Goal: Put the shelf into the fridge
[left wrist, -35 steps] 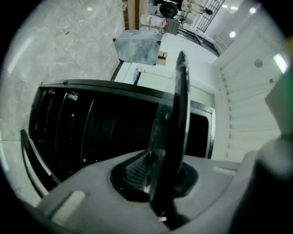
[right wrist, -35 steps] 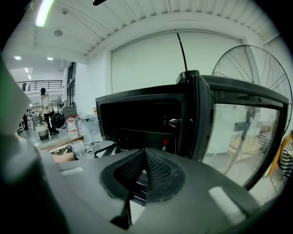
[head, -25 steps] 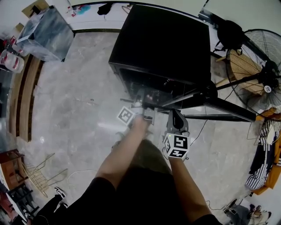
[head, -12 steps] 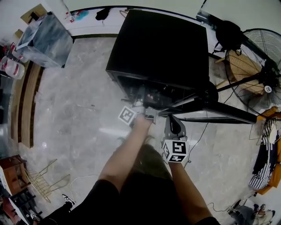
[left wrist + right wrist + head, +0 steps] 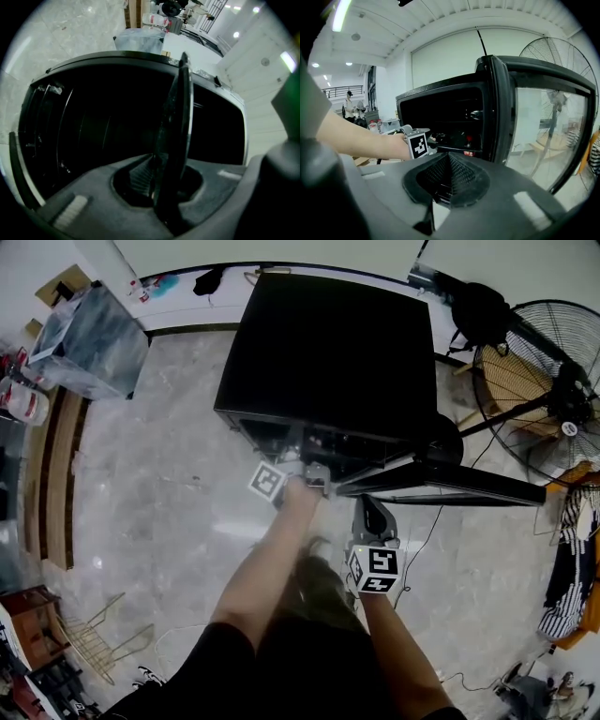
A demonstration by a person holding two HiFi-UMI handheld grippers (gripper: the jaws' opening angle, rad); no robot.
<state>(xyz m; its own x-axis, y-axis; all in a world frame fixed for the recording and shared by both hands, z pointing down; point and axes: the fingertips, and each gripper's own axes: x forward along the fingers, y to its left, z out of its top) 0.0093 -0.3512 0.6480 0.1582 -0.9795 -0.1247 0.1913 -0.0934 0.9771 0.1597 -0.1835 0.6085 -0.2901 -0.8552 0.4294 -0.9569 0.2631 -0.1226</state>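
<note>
A thin dark shelf (image 5: 174,136) is pinched edge-on by the left hand-held gripper (image 5: 161,176) and is held at the open front of the black fridge (image 5: 328,343). The right hand-held gripper (image 5: 449,174) is kept pressed together beside the open door (image 5: 499,103).

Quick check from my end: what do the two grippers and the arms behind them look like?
Both the left gripper and right gripper have grey bodies with dark ribbed pads. Each carries a white cube printed with black square markers. The forearms are bare, with no sleeves showing.
</note>
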